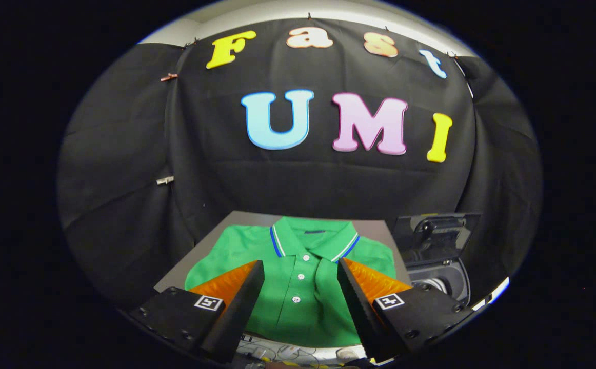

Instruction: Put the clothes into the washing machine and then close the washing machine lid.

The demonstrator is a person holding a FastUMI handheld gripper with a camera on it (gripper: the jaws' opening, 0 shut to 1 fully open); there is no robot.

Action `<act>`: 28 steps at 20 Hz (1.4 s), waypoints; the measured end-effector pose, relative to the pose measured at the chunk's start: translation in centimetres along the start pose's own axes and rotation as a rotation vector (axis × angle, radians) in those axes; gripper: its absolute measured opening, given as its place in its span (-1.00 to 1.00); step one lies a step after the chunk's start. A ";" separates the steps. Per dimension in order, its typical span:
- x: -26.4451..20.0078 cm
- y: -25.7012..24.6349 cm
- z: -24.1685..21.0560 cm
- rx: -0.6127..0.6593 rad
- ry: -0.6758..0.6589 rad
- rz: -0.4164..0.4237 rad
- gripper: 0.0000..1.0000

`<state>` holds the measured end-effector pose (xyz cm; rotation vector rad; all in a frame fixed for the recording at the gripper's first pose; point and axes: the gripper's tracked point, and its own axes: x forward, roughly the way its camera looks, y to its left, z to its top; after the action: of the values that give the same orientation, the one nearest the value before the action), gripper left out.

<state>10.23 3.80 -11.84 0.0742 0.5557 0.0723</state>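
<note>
While the gripper (pixel 300 287) hangs above the near edge of the table (pixel 375 228), its jaws stand wide and hold nothing, framing the placket of the green shirt (pixel 298 266), probably lining up a grab. That shirt lies flat, collar toward the far edge. Off the table's right edge, the washing machine (pixel 444 279) waits with its lid (pixel 434 236) raised to receive it.

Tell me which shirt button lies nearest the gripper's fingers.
The lowest button on the green polo shirt, between the open gripper fingers; the other two sit higher, toward the collar.
</note>
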 end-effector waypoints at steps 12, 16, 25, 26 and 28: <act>4.2 -0.8 -4.4 -0.031 0.289 -0.003 0.87; 4.7 -1.4 -4.3 -0.039 0.229 -0.005 0.06; 4.5 -1.6 -2.5 -0.114 0.191 0.007 -0.90; 4.1 -1.5 -2.2 -0.136 0.166 0.012 -0.90; 3.5 -1.3 -1.6 -0.117 0.125 0.045 -0.89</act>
<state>12.41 2.88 -15.19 -0.0320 0.6735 0.1542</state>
